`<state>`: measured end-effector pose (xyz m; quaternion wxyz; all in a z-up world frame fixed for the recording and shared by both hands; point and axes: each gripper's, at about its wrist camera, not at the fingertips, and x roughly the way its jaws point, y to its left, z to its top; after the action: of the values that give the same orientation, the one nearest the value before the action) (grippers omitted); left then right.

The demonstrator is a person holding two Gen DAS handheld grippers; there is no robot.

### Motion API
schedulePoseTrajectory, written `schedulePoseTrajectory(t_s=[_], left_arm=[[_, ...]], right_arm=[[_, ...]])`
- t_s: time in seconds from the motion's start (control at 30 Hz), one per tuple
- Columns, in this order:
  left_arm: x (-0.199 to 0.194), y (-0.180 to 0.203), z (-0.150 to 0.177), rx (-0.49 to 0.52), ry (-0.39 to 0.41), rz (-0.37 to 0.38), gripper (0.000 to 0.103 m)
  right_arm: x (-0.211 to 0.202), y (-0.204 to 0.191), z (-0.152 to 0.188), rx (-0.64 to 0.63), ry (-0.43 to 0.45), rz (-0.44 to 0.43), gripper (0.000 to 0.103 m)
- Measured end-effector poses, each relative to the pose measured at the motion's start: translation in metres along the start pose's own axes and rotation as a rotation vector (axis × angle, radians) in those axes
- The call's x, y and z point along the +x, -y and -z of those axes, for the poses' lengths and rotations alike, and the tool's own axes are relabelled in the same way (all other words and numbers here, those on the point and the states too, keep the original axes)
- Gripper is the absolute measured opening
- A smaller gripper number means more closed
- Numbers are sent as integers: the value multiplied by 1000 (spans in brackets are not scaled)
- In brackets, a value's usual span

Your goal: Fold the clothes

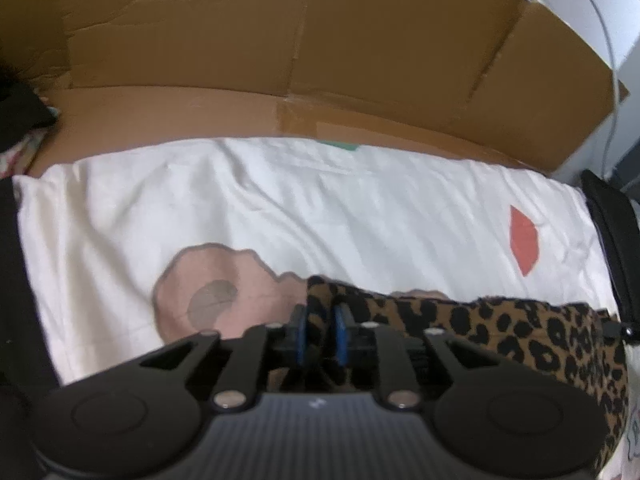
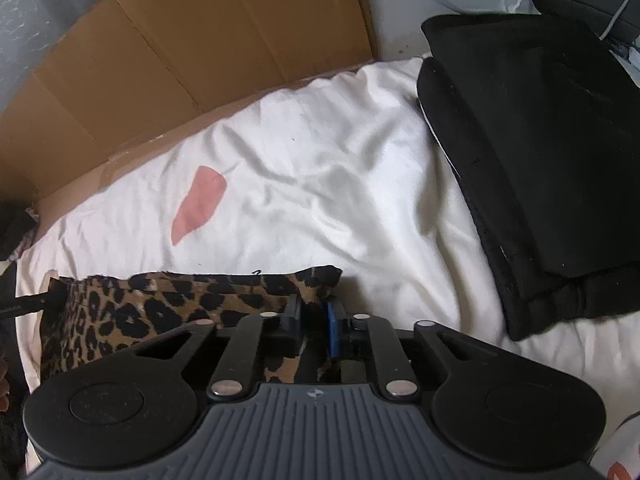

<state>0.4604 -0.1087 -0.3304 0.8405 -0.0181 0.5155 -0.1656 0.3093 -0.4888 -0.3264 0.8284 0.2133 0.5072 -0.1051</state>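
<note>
A leopard-print garment (image 1: 520, 332) lies stretched across a white sheet (image 1: 320, 208). My left gripper (image 1: 320, 316) is shut on its left corner, with cloth pinched between the blue pads. In the right wrist view the same leopard-print garment (image 2: 160, 304) runs off to the left, and my right gripper (image 2: 314, 312) is shut on its right corner. The cloth hangs taut between the two grippers. The lower part of the garment is hidden behind both gripper bodies.
A folded black garment (image 2: 540, 168) sits on the white sheet (image 2: 340, 184) at the right. Brown cardboard (image 1: 280, 52) stands behind the sheet as a wall. The sheet carries a red patch (image 1: 524, 240) and a pinkish print (image 1: 208, 296).
</note>
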Motion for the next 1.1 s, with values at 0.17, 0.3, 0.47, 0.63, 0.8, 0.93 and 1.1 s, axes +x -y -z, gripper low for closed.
schedulePoseTrajectory(t_s=[0.17, 0.3, 0.47, 0.63, 0.8, 0.93, 1.1], left_arm=[[-22, -7, -5, 13, 32, -14, 24], [-44, -16, -4, 8, 57, -21, 27], [-72, -20, 9, -21, 115, 6, 30], [-84, -14, 25, -20, 135, 36, 30], [-98, -4, 35, 38, 148, 56, 30], [-115, 6, 45, 75, 190, 81, 30], [-125, 28, 63, 136, 214, 129, 30]], right_arm=[[-22, 6, -1, -28, 57, -19, 44], [-40, 15, 3, -19, 88, -42, 44], [-63, 20, 16, -15, 135, -70, 44], [-80, 23, 35, -20, 210, -37, 44], [-95, 25, 51, -3, 247, -56, 44], [-109, 19, 63, 2, 282, -71, 44], [-116, 7, 83, -5, 301, -71, 44]])
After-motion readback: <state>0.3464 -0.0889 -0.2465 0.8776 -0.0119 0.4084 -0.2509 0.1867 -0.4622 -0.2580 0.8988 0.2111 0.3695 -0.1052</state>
